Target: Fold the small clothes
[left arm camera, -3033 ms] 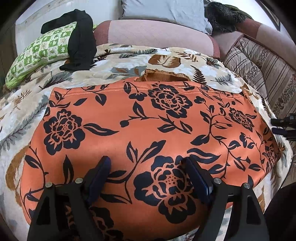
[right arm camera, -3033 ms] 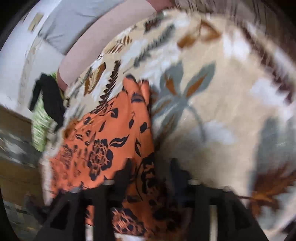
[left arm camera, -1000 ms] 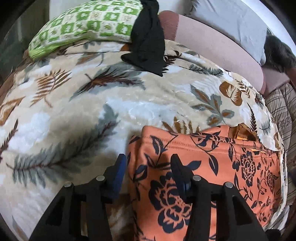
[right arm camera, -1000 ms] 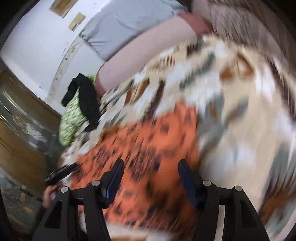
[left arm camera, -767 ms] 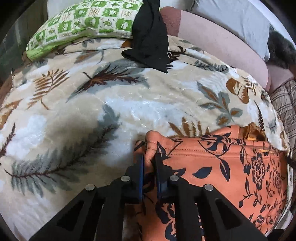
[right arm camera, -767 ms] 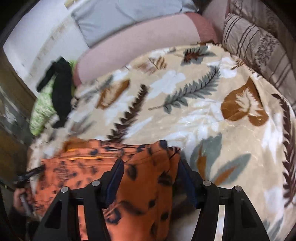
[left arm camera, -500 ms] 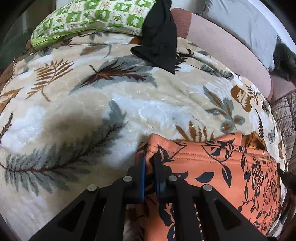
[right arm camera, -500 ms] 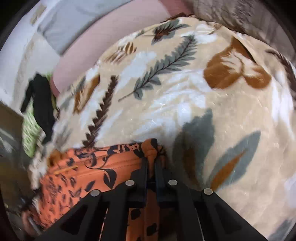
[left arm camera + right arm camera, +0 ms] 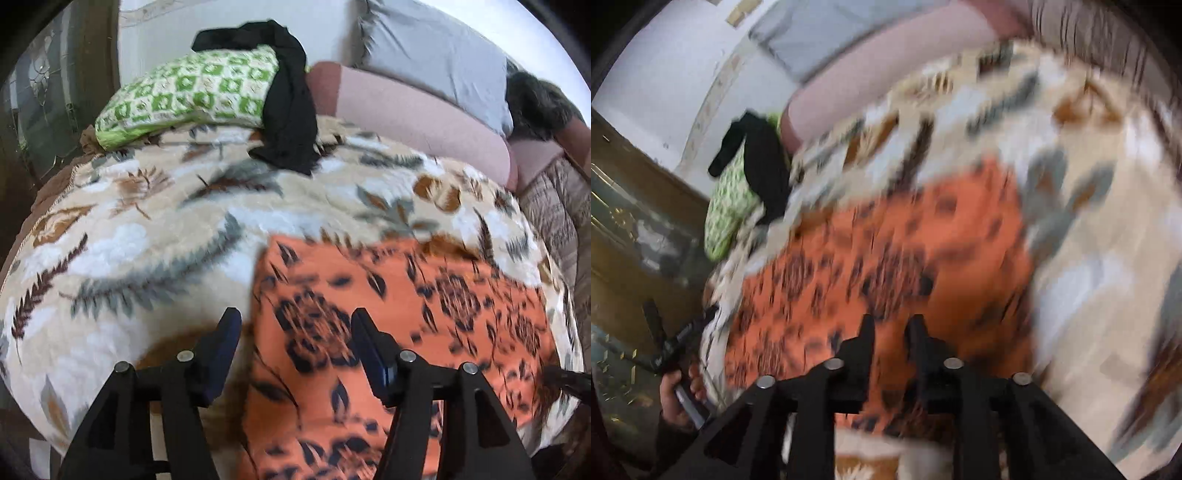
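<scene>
An orange garment with black flowers [image 9: 424, 314] lies flat on the leaf-print blanket [image 9: 147, 240]. My left gripper [image 9: 295, 317] hovers over its left edge. Its jaws are opening, and the edge lies loose between them, untouched by the pads. In the blurred right wrist view the garment [image 9: 905, 258] fills the middle. My right gripper [image 9: 891, 325] is over its near part. Its jaws are opening with a narrow gap, and no cloth is pinched. A hand [image 9: 676, 391] holds the left gripper at that view's lower left.
A green checked pillow [image 9: 192, 92] with a black garment [image 9: 291, 107] draped over it lies at the back left. A pink bolster [image 9: 413, 118] and a grey pillow [image 9: 436, 55] line the back. Striped cushions [image 9: 554, 210] are on the right, and a wooden door [image 9: 635, 221] is on the left.
Half a second ago both grippers were shut on the garment's far corners. Both have let go and drawn back, and the cloth lies flat below them.
</scene>
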Available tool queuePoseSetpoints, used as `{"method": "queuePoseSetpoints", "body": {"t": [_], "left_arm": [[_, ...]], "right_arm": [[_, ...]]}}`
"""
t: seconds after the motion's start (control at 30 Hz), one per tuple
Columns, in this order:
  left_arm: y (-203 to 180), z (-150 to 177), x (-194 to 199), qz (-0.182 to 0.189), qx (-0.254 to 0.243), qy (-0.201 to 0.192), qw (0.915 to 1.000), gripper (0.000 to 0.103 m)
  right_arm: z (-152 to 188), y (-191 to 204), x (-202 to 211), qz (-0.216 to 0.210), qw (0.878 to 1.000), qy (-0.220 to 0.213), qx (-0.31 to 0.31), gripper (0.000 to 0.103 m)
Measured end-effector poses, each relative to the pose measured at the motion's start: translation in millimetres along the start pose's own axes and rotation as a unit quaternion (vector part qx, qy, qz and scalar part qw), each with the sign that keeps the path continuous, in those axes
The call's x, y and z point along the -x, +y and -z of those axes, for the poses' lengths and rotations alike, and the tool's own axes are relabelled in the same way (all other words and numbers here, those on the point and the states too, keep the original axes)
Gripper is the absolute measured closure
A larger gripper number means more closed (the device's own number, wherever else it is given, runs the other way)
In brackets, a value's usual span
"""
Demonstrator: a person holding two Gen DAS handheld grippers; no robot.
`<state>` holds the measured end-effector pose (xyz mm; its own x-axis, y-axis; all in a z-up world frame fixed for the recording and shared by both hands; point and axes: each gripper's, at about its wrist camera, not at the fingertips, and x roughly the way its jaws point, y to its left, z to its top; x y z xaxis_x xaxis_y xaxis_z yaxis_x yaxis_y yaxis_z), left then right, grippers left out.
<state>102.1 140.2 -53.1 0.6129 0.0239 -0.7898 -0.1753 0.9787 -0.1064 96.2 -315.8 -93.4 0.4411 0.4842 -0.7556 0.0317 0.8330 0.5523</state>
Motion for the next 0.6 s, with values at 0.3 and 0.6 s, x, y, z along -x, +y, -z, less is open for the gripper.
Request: {"method": "queuePoseSetpoints", "body": {"t": [0.3, 0.6], "left_arm": [[-18, 30, 15, 0.008, 0.002, 0.013, 0.9999, 0.041], [-37, 32, 47, 0.012, -0.016, 0.002, 0.9998, 0.041]], "right_arm": [[25, 7, 27, -0.008, 0.998, -0.048, -0.032, 0.030], [41, -4, 65, -0.032, 0.991, -0.093, -0.087, 0.028]]}}
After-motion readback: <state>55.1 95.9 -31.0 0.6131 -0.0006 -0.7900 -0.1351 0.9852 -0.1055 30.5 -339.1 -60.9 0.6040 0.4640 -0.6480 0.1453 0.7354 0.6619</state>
